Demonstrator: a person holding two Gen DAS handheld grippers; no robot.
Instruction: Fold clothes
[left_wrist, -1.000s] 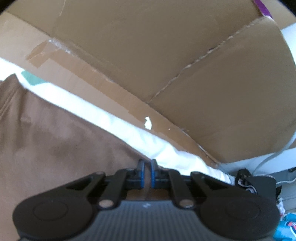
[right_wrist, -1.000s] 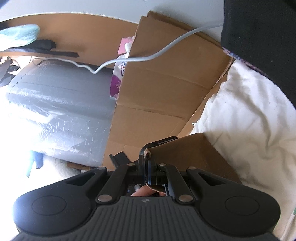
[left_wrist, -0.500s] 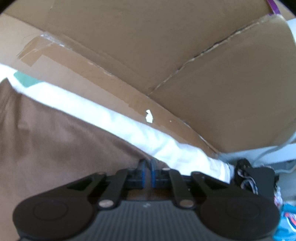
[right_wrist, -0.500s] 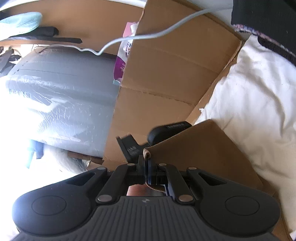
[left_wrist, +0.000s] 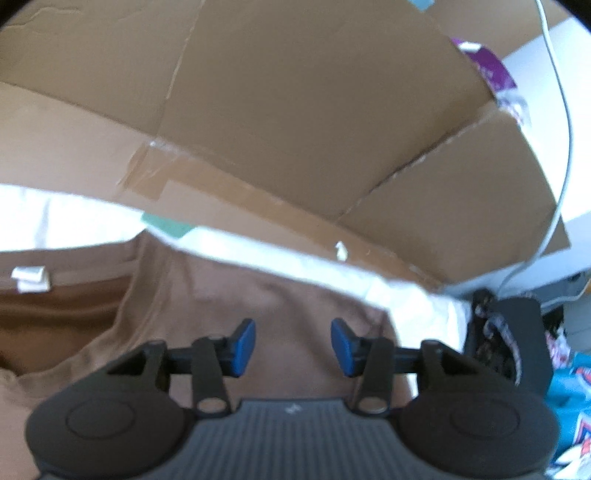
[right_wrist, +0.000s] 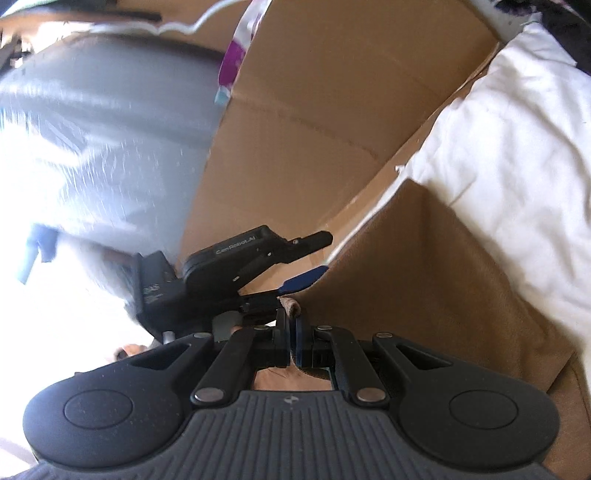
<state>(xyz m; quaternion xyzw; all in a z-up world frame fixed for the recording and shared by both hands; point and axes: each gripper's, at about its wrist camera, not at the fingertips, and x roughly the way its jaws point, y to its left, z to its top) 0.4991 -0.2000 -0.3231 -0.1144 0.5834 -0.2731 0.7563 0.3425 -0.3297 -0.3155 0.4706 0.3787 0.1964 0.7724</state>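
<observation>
A brown shirt lies spread on a white sheet, its collar and white neck label at the left of the left wrist view. My left gripper hovers over the shirt's cloth with its jaws opening; nothing is pinched between the blue pads. In the right wrist view my right gripper is shut on a folded edge of the brown shirt, which stretches away to the right. The left gripper shows there too, just beyond, one blue pad at the shirt's edge.
Flattened brown cardboard stands behind the sheet. A grey cable hangs at the right, above a black device and blue printed packaging. A grey plastic-wrapped bulk fills the left of the right wrist view; white bedding lies at the right.
My left gripper let go of the shirt, opened and drew back, bringing the collar into view. The right gripper, still shut on the shirt edge, has come close up to the left gripper.
</observation>
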